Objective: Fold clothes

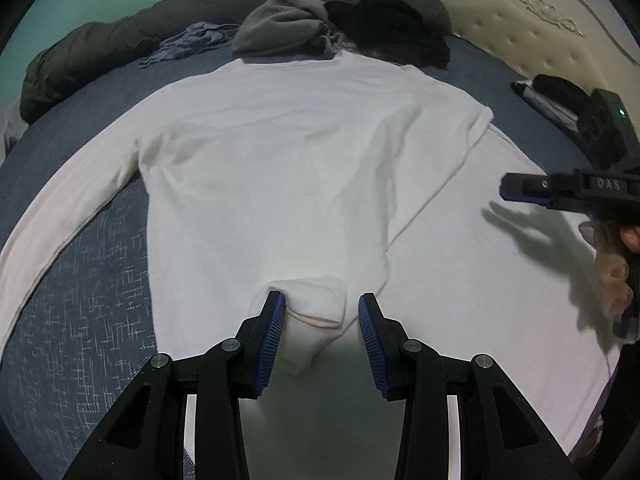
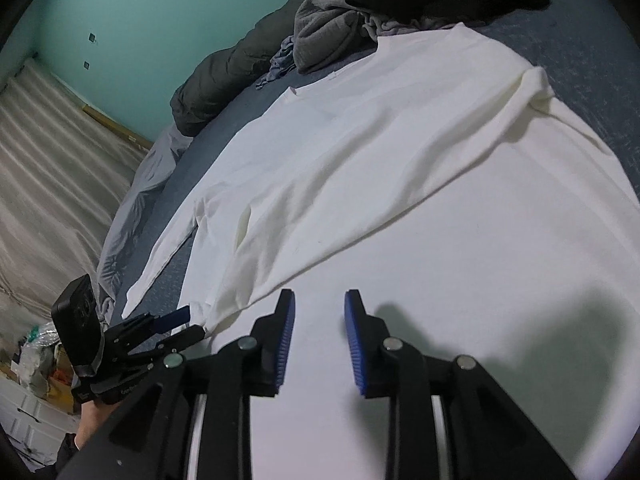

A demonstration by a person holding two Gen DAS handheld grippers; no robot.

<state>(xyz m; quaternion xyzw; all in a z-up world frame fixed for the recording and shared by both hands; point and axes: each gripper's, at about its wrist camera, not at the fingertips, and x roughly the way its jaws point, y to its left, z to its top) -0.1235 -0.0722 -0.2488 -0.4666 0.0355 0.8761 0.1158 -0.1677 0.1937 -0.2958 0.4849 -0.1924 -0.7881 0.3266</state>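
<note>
Left wrist view is showing the bed (image 1: 72,248), its blue patterned cover lying under a white long-sleeved shirt (image 1: 280,152) that is spreading flat across most of the mattress. One sleeve is folding diagonally over the shirt's body, and the other is trailing out across the cover. Beyond the collar, a grey garment (image 1: 276,32) and a black garment (image 1: 392,20) are sitting in a heap (touching each other), with a dark quilt (image 1: 100,56) bunching along the far edge. The left gripper (image 1: 322,304) is holding its jaws partly apart around the folded sleeve's cuff (image 1: 316,300); one pad is touching the cloth, the other is standing clear. The right gripper (image 2: 320,300) is hovering over the shirt's flat cloth, jaws narrowly parted with nothing between them.
</note>
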